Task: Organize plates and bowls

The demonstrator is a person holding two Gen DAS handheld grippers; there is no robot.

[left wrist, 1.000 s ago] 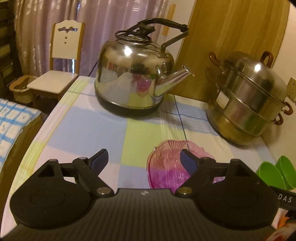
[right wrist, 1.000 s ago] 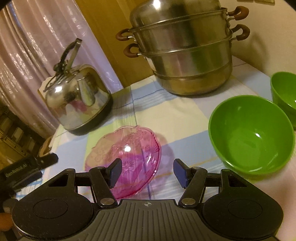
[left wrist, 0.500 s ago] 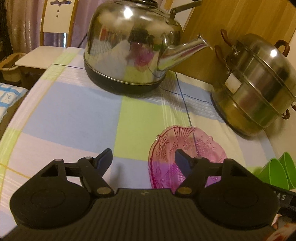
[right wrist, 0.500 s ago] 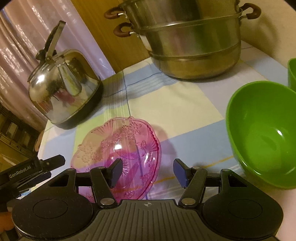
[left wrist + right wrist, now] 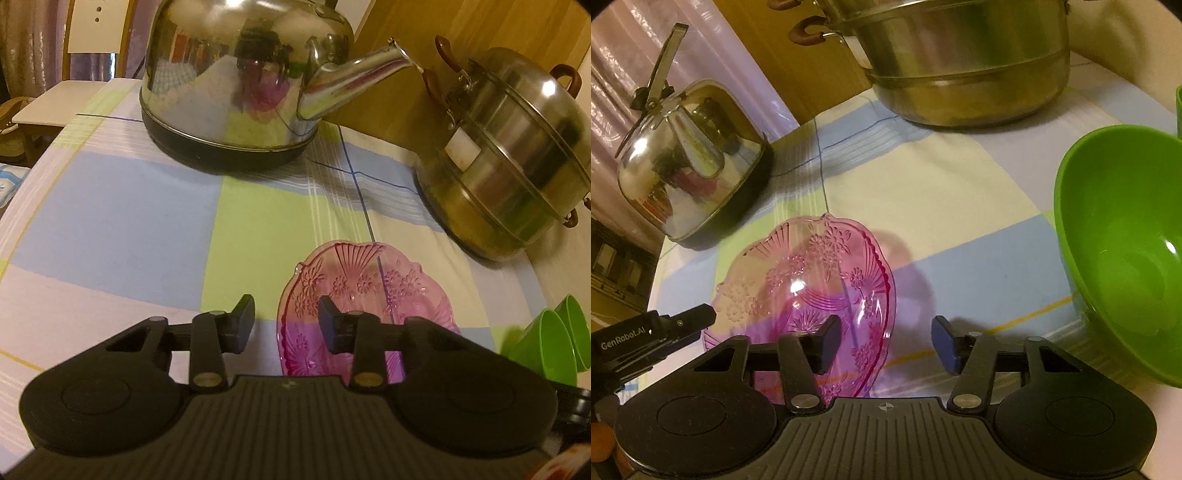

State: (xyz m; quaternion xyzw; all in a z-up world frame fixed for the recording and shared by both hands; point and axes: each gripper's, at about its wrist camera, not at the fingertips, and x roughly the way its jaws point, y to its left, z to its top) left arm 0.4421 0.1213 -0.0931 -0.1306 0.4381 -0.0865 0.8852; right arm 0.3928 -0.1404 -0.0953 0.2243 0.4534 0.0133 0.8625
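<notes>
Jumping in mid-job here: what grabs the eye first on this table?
The pink glass dish lies in the middle of the checked tablecloth, with the left gripper and the right gripper closing over its opposite rims, neither pressing yet. A big green bowl sits to its right. Behind stand a shiny kettle and a stacked steel steamer pot.

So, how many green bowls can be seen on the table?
2. One green bowl sits right of the pink glass dish; a second green bowl stands behind it, cut off by the picture's edge. More may be hidden.
</notes>
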